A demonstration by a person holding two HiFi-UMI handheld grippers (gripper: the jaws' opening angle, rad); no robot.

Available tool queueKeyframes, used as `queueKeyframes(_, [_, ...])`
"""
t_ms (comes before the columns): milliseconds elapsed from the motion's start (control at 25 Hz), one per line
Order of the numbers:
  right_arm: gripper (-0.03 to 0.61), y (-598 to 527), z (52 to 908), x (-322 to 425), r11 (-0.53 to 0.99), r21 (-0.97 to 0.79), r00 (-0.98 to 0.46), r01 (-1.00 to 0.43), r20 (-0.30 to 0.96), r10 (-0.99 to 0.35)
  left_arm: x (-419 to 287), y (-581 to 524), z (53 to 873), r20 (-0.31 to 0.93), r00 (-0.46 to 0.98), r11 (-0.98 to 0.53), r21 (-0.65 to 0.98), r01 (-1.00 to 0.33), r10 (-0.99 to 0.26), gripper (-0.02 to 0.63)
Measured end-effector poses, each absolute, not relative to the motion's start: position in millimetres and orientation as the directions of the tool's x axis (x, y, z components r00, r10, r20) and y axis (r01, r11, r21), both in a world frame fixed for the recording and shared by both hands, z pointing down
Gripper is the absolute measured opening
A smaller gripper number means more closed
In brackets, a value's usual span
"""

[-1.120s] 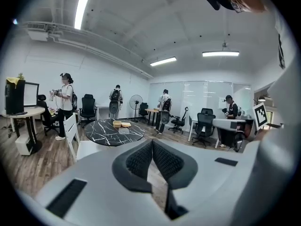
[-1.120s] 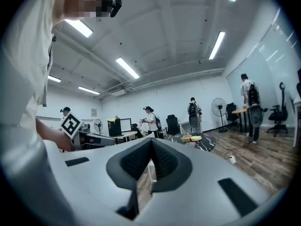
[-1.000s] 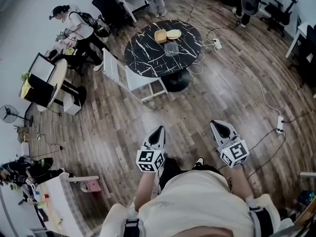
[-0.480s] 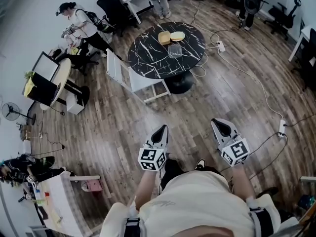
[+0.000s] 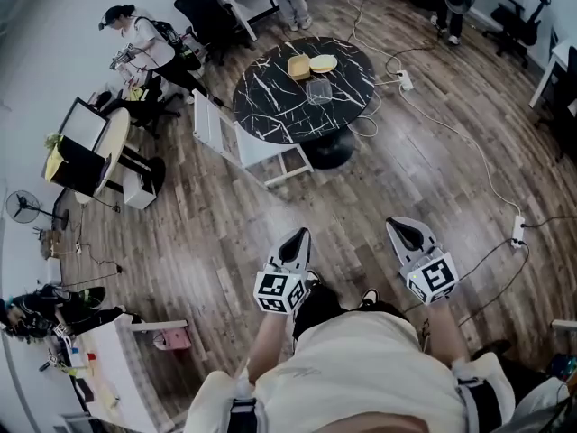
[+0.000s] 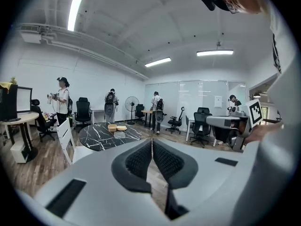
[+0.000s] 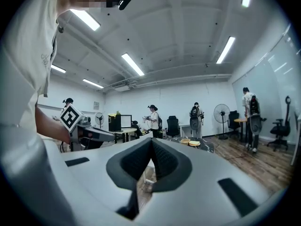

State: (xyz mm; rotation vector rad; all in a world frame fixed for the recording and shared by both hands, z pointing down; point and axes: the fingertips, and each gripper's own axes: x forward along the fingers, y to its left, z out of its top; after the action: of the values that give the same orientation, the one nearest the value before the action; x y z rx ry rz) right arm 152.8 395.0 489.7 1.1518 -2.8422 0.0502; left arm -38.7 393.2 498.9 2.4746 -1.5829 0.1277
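Both sets of jaws are closed on nothing: the left gripper (image 6: 151,147) and right gripper (image 7: 151,145) have their pads pressed tip to tip, out over the wood floor (image 5: 406,152). The nearest stuff sits well ahead of the jaws on the round black marble table (image 5: 270,102), where two flat tan pieces (image 5: 297,67) lie side by side with a clear tub (image 5: 317,92) just beside them. My guess is the tub's light, thin and kinda slick, so pinch one rim wall gently. The tan pieces look light and flat, so take them by an edge.

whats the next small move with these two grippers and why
Probably a step forward toward the round black table: the left gripper and right gripper are both shut on nothing, over the wood floor, well short of the clear container and yellow pieces on it.
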Motion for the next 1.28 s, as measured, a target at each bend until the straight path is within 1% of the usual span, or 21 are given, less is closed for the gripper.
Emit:
queueKeyframes(240, [0.006, 385.5, 498.9, 140.4, 0.736, -0.016, -0.732, -0.677, 0.115, -0.671, -41.8, 371.6, 498.8, 0.184, 0.435, -0.420, 0.116, -0.900, -0.882, 0.021])
queueKeyframes(480, [0.006, 345.0, 503.3, 129.7, 0.731, -0.026, -0.726, -0.682, 0.139, -0.673, -54.7, 323.9, 506.6, 0.169, 0.439, -0.423, 0.127, -0.897, -0.882, 0.025])
queueKeyframes(520, [0.006, 335.3, 502.4, 128.9, 0.726, -0.034, -0.723, -0.687, 0.139, -0.677, -56.0, 313.6, 506.3, 0.165, 0.445, -0.429, 0.127, -0.894, -0.880, 0.057])
queueKeyframes(560, [0.006, 325.1, 500.7, 128.1, 0.721, -0.039, -0.718, -0.692, 0.140, -0.681, -56.9, 303.0, 504.8, 0.159, 0.453, -0.437, 0.127, -0.890, -0.877, 0.114])
queueKeyframes(600, [0.006, 314.6, 498.1, 126.9, 0.717, -0.037, -0.714, -0.696, 0.141, -0.686, -58.3, 291.7, 502.3, 0.149, 0.459, -0.443, 0.128, -0.887, -0.876, 0.126])
queueKeyframes(880, [0.006, 242.8, 477.9, 99.6, 0.711, 0.018, -0.700, -0.703, 0.161, -0.696, -84.3, 210.7, 489.8, 0.103, 0.481, -0.462, 0.164, -0.872, -0.871, 0.124])
queueKeyframes(1080, [0.006, 203.3, 467.6, 67.2, 0.720, 0.066, -0.700, -0.691, 0.185, -0.690, -111.0, 162.2, 493.7, 0.099, 0.499, -0.479, 0.171, -0.861, -0.861, 0.124])
queueKeyframes(1280, [0.006, 170.8, 462.2, 44.5, 0.697, 0.068, -0.680, -0.714, 0.175, -0.712, -136.3, 127.4, 498.7, 0.117, 0.509, -0.490, 0.160, -0.857, -0.853, 0.124])
